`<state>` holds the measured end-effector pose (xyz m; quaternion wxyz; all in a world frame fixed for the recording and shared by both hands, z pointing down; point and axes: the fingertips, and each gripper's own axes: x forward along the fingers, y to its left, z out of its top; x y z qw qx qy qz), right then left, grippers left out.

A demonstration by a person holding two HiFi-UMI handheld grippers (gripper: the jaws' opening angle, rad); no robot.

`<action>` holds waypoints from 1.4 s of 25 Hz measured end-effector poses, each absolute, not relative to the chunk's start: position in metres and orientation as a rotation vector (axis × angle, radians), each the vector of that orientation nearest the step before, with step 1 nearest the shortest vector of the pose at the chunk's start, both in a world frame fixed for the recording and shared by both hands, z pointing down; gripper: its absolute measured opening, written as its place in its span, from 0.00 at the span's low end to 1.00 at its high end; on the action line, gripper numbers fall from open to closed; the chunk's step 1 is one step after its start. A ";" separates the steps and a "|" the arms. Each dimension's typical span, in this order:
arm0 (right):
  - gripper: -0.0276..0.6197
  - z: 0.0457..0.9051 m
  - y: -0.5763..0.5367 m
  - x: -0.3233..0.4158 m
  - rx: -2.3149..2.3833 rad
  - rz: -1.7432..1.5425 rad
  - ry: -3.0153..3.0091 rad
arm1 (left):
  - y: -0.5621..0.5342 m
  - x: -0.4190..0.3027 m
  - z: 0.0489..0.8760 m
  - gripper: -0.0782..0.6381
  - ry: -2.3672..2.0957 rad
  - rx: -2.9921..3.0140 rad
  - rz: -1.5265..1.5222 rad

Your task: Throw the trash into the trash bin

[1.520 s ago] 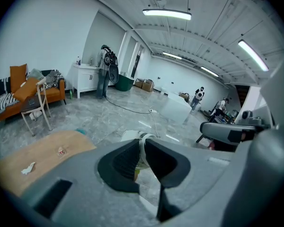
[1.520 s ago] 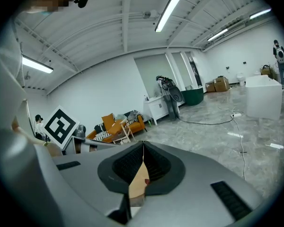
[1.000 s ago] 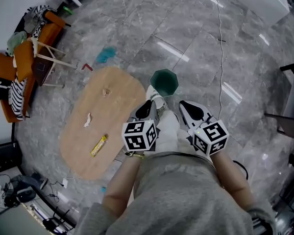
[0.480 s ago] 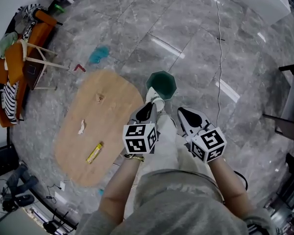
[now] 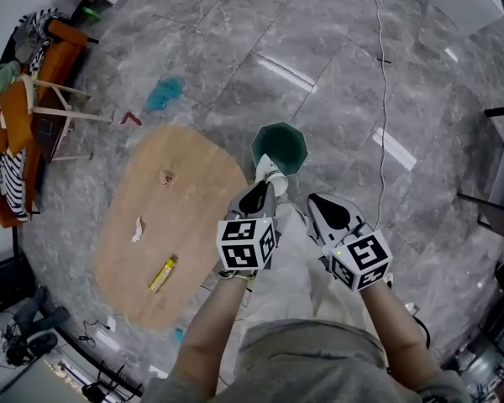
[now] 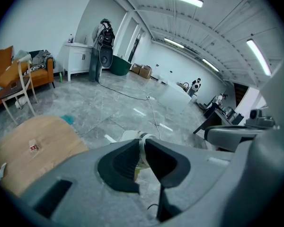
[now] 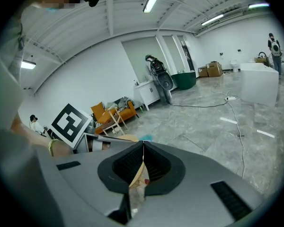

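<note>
Head view, trash bin: the dark green trash bin [image 5: 279, 148] stands on the grey floor just past the far right end of the oval wooden surface [image 5: 193, 217].
Head view, left claw: the left claw [image 5: 261, 193] holds a white piece of trash [image 5: 272, 175] that juts toward the bin's near rim. Whether it is over the opening I cannot tell.
Head view, right claw: the right claw [image 5: 328, 211] hangs right of the bin and nearer the person. Its load does not show here.
Head view, surface: a crumpled scrap [image 5: 165, 177], a white paper scrap [image 5: 138, 229] and a yellow wrapper [image 5: 162, 273] lie well apart on it.
Left gripper view: the jaws stand narrow, pinched on the white piece of trash.
Right gripper view: the jaws are pressed together on a thin tan wrapper [image 7: 138, 181] that hangs down between them.
Progress: two pieces look picked up and brought to the bin, with neither dropped yet. Releasing them comes next, and three pieces on the surface remain to collect.
</note>
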<state>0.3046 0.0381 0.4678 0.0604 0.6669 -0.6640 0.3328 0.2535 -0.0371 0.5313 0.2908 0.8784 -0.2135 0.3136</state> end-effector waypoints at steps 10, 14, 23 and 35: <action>0.06 0.517 0.033 0.314 2.045 1.064 -1.962 | -0.056 0.270 0.577 0.18 -0.569 2.340 0.846; 0.06 0.531 0.033 0.320 2.069 1.089 -1.943 | -0.059 0.277 0.593 0.18 -0.564 2.333 0.851; 0.06 0.561 0.025 0.325 2.073 1.119 -1.932 | -0.064 0.282 0.639 0.18 -0.557 2.300 0.874; 0.06 0.593 0.018 0.323 2.035 1.158 -1.928 | -0.074 0.297 0.680 0.18 -0.525 2.299 0.900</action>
